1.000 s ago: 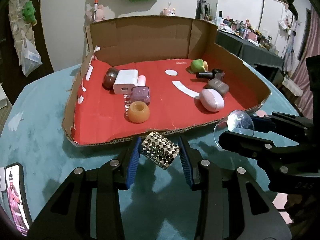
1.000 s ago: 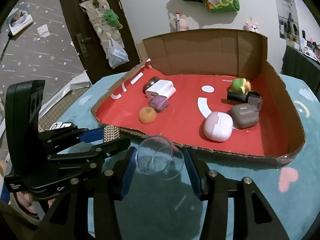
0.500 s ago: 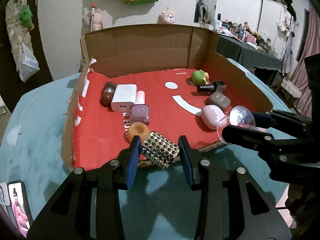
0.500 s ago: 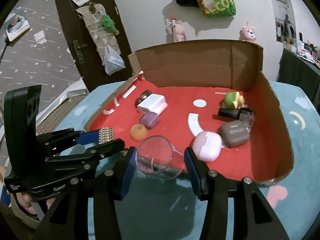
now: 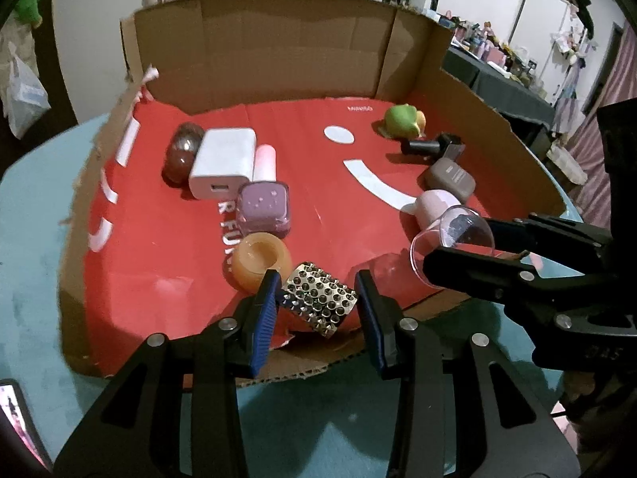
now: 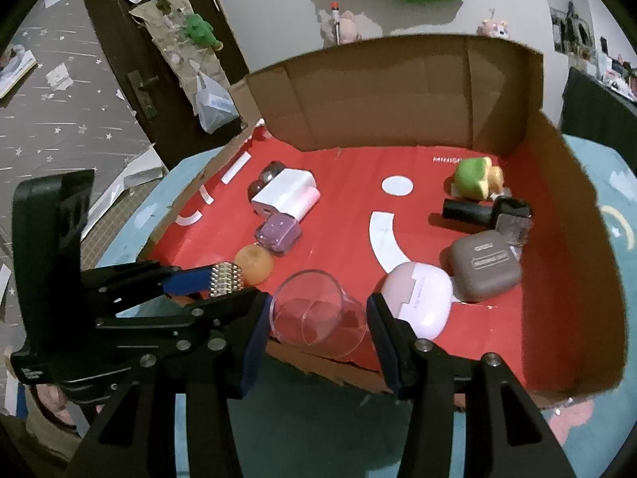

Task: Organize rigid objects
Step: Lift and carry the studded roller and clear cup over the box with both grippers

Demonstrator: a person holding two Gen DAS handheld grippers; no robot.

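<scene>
My left gripper (image 5: 316, 304) is shut on a silver studded cube (image 5: 317, 303) and holds it over the front edge of the red-lined cardboard box (image 5: 254, 55), right by an orange ring-shaped piece (image 5: 256, 261). It also shows in the right wrist view (image 6: 225, 285). My right gripper (image 6: 318, 314) is shut on a clear plastic cup (image 6: 316, 312), lying on its side, over the box's front edge beside a pink earbud case (image 6: 420, 296). The cup also shows in the left wrist view (image 5: 454, 235).
In the box lie a white charger (image 5: 223, 161), a purple cube (image 5: 263, 209), a brown ball (image 5: 182, 151), a green toy (image 5: 402, 119), a black bottle (image 6: 473, 209) and a brown case (image 6: 485, 267). A phone (image 5: 12, 418) lies on the teal table at the left.
Both grippers have moved forward with their loads, from in front of the box to over its front edge. The objects in the box have not moved.
</scene>
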